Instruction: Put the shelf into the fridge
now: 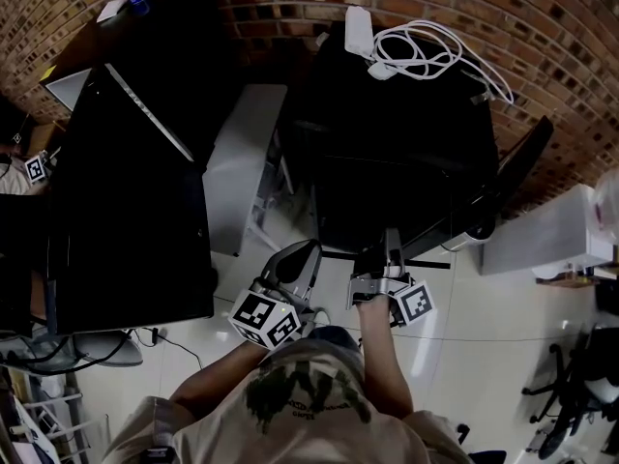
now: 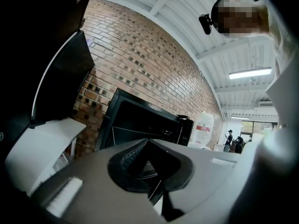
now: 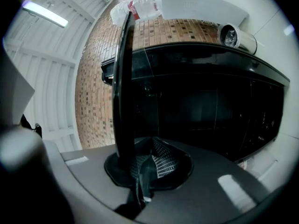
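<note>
The black fridge (image 1: 387, 143) stands against the brick wall with its door (image 1: 517, 167) swung open to the right. The shelf (image 1: 387, 257) is a thin dark panel, held level just in front of the fridge's opening. In the right gripper view the shelf (image 3: 122, 87) shows as a dark slab running into my right gripper (image 3: 145, 171), which is shut on its edge. My left gripper (image 1: 302, 259) is at the shelf's left end. In the left gripper view the shelf's thin edge (image 2: 156, 190) crosses the jaws of my left gripper (image 2: 149, 167), with the fridge (image 2: 140, 120) ahead.
A white adapter with a coiled cable (image 1: 416, 51) lies on top of the fridge. A large black cabinet (image 1: 126, 211) stands at the left, with a grey stand (image 1: 242, 162) between it and the fridge. A white box (image 1: 542, 235) sits at the right. People (image 2: 231, 141) stand far off.
</note>
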Action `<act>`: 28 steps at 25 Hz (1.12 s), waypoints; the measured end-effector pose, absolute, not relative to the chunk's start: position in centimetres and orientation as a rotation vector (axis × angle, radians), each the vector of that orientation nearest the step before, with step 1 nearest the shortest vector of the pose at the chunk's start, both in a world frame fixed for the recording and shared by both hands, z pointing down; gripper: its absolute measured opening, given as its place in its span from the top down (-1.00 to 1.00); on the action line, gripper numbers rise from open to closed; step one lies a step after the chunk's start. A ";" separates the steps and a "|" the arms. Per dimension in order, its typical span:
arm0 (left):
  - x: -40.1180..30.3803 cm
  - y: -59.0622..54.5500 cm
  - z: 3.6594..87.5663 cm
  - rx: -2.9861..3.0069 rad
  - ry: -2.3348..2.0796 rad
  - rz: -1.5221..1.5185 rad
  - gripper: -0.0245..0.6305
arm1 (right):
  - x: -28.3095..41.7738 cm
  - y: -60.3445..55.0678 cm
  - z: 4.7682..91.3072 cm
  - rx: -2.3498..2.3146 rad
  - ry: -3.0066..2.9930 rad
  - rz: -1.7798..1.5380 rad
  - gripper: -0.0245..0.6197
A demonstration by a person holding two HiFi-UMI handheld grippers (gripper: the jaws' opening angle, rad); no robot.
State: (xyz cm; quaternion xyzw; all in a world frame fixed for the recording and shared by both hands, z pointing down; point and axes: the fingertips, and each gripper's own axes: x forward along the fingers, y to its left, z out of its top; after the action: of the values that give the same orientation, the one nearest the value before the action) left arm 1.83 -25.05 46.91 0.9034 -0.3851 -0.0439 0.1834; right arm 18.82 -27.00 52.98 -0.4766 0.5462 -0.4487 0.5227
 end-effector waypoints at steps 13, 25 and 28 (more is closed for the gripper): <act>1.9 -27.5 47.4 2.551 -1.108 -0.099 1.00 | 19.8 -31.3 55.5 -1.168 1.222 -1.093 0.87; 2.6 -29.0 47.8 2.538 -1.106 -0.103 1.00 | 20.5 -34.3 56.6 -1.184 1.202 -1.084 0.87; 2.5 -29.2 47.9 2.530 -1.112 -0.109 1.00 | 20.8 -35.2 56.5 -1.196 1.209 -1.078 0.88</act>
State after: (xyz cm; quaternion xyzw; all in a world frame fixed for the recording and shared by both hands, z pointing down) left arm 2.50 -29.16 47.87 0.8987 -0.3949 -0.0388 0.1869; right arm 20.75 -35.22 56.48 -0.5021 0.5076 -0.4525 0.5344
